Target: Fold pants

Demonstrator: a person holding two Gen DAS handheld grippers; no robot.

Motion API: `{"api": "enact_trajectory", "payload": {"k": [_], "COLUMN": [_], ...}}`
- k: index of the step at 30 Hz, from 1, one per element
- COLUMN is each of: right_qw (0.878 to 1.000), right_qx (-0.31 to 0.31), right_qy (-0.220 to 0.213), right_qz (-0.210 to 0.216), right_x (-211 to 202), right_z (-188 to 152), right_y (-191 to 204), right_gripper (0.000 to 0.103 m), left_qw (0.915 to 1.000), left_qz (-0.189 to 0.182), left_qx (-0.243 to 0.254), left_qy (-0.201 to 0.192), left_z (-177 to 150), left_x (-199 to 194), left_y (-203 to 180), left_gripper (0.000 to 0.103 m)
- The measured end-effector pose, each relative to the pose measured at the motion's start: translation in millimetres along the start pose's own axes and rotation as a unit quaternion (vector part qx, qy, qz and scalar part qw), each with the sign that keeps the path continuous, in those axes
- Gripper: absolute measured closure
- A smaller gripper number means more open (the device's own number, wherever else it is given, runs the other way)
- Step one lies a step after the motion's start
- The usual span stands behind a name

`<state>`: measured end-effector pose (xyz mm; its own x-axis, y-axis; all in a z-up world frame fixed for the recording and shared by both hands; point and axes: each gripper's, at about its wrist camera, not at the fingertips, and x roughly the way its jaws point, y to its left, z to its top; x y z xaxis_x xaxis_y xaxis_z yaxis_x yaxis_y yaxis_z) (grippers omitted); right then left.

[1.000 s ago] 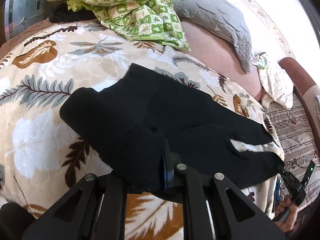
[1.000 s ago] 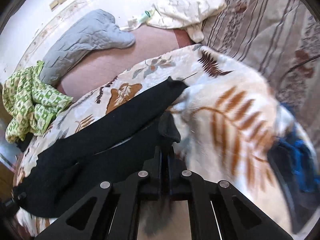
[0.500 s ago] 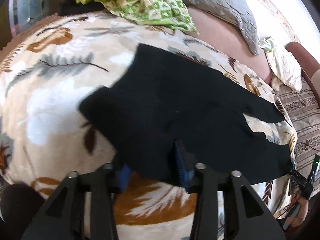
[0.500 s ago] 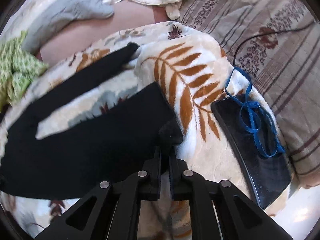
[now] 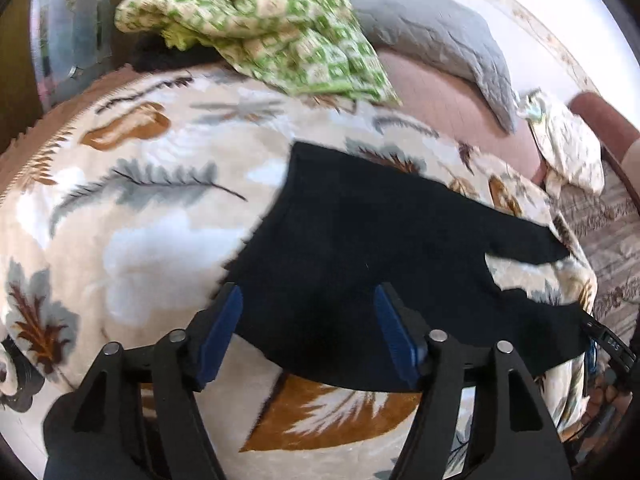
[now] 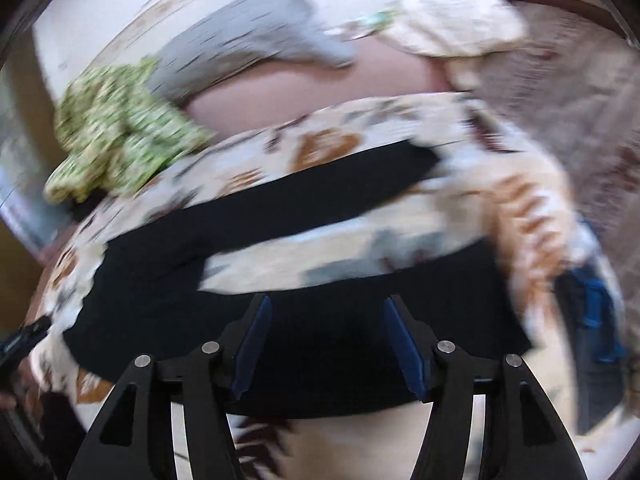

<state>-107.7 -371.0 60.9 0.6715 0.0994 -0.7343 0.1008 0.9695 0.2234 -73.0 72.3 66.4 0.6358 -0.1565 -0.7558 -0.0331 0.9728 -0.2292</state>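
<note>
Leafy blanket [image 5: 160, 240] covered the bed, with black pants [image 5: 380, 248] spread flat across the middle. Both the left gripper [image 5: 308, 332] and right gripper [image 6: 328, 344] had just been opening, letting go, pants lying between their jaws.

Matt black cloth pants [image 5: 384, 248] on plush blanket [image 5: 160, 216].

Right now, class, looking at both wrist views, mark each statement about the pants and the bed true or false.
1. The black pants lie on a leaf-print blanket. True.
2. The left hand-held gripper is clamped shut on the pants. False: its jaws stand apart, having just opened.
3. A green patterned cloth lies at the far side of the bed. True.
4. The two legs lie stacked on each other. False: blanket shows between them.
5. The right hand-held gripper is open. True.
</note>
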Motion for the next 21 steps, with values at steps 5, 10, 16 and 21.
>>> {"api": "enact_trajectory", "payload": {"k": [5, 10, 16, 21], "right_qw": [0.996, 0.989, 0.986, 0.976], "right_qx": [-0.06, -0.111, -0.137, -0.204], "right_qy": [0.054, 0.094, 0.05, 0.025], "right_qz": [0.033, 0.034, 0.079, 0.073], "right_x": [43, 65, 50, 85], "right_z": [-14, -24, 29, 93], "right_y": [47, 67, 71, 89], "right_gripper": [0.043, 0.042, 0.021, 0.02], "left_qw": [0.999, 0.9983, 0.9969, 0.9905], "left_qz": [0.007, 0.006, 0.006, -0.025], "left_qx": [0.015, 0.037, 0.076, 0.127], "left_qy": [0.042, 0.044, 0.02, 0.047], "left_z": [-13, -5, 51, 106], "left_x": [33, 38, 45, 89], "left_y": [-10, -12, -13, -19], "left_gripper": [0.034, 0.027, 0.018, 0.015]}}
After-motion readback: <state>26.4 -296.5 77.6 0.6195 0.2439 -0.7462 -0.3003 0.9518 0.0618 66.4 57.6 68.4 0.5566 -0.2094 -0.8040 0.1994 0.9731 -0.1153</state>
